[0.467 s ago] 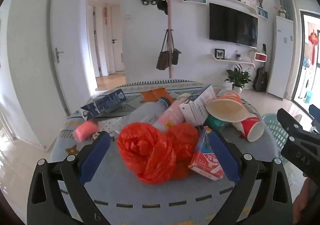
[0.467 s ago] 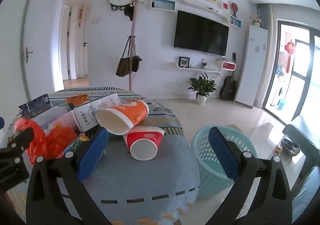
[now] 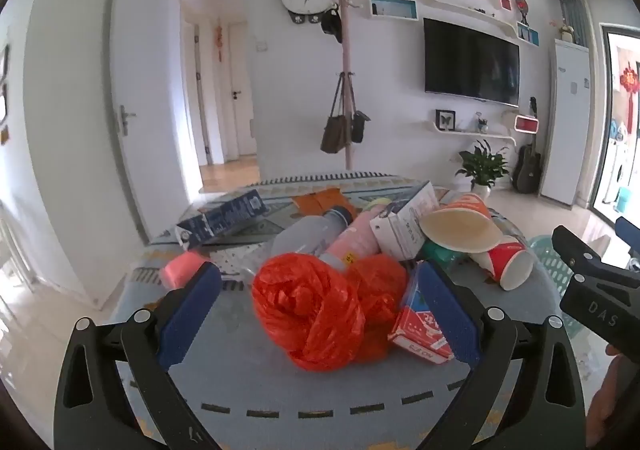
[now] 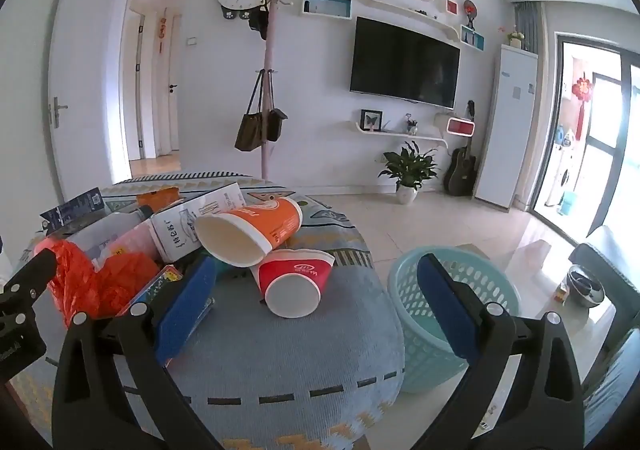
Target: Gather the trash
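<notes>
A pile of trash lies on a round table with a grey-blue cloth (image 3: 248,378). A crumpled orange plastic bag (image 3: 316,310) sits right in front of my left gripper (image 3: 320,310), which is open with its blue pads on either side of the bag. A red carton (image 3: 420,330) lies beside the right pad. A red paper cup (image 4: 294,282) and an orange paper cup (image 4: 250,232) lie on their sides in front of my right gripper (image 4: 316,306), which is open and empty. A teal laundry-style basket (image 4: 472,290) stands on the floor right of the table.
Further back in the pile lie a clear bottle (image 3: 308,234), a pink bottle (image 3: 360,240), a white box (image 3: 404,220), a dark blue box (image 3: 222,218) and a pink roll (image 3: 182,268). A coat stand (image 3: 346,90) stands behind the table. A dark chair (image 4: 608,250) is at right.
Both grippers have edged slightly forward toward the pile. Nothing on the table has moved.
</notes>
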The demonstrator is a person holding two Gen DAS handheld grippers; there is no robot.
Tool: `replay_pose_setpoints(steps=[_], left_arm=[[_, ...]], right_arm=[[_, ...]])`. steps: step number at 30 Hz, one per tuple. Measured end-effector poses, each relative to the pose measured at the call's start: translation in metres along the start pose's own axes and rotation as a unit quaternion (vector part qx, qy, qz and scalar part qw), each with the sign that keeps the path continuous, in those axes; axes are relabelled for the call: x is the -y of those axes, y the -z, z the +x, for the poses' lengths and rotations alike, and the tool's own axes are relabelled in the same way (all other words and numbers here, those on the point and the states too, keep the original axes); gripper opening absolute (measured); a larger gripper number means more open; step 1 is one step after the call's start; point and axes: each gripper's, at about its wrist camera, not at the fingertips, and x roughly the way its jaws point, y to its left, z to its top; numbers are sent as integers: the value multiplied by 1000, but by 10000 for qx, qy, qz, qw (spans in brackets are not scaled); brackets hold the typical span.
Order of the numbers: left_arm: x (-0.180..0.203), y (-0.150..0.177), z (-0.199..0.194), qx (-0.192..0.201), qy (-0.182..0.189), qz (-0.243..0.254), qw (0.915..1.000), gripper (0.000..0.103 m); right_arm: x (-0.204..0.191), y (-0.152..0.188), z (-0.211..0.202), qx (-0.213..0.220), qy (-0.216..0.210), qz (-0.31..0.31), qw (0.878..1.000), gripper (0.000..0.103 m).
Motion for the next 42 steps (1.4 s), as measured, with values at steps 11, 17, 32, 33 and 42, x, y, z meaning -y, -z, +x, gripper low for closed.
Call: replay_pose_setpoints(steps=[11,17,32,33,42], left_arm=[[-7,-4,-4,10,81,-54,10000,96],[-7,0,1,16,98,-92,9999,96],[-9,-1,-4,83,169,-189,9996,96],[-9,-1,-5,85,197,-203,9996,96],[-15,4,-4,-1,282,-327,9991,96]], right_arm=[[2,2,6,-81,6,35,10000,96],[3,2,5,-71,25,2,10000,96],[1,3,3,-92,9,-21,10000,96],[1,3,3,-97,-4,-8,10000,96],[1,4,7,-138,43,-11,9999,96]])
